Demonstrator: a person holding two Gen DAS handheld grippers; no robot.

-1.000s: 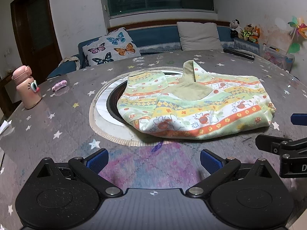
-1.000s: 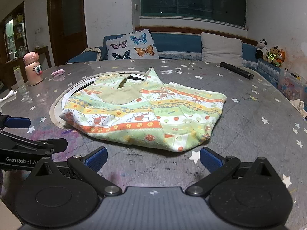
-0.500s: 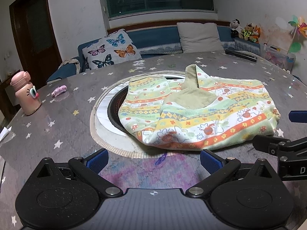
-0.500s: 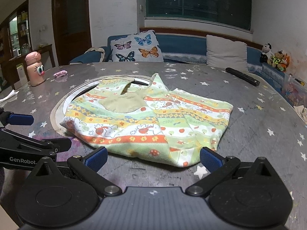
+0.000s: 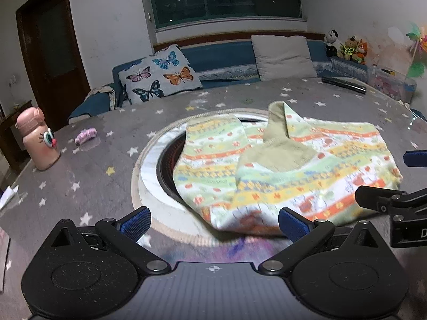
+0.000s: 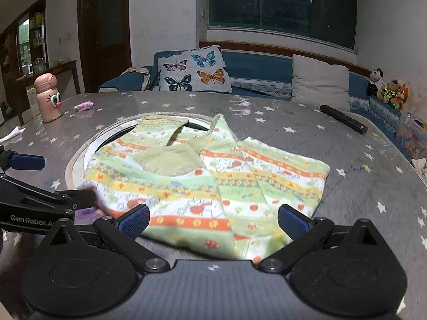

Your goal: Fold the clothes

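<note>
Both grippers nearer striped garment [image 6: 202, 184], jaws apart

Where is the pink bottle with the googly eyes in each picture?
Left wrist: the pink bottle stands at the far left on the table.
Right wrist: the pink bottle stands at the upper left, near the table edge.
Shared landmark: the butterfly pillow behind the table.

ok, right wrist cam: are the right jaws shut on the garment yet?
No. The right gripper has its jaws wide apart, with the striped garment lying flat on the table between them.
</note>
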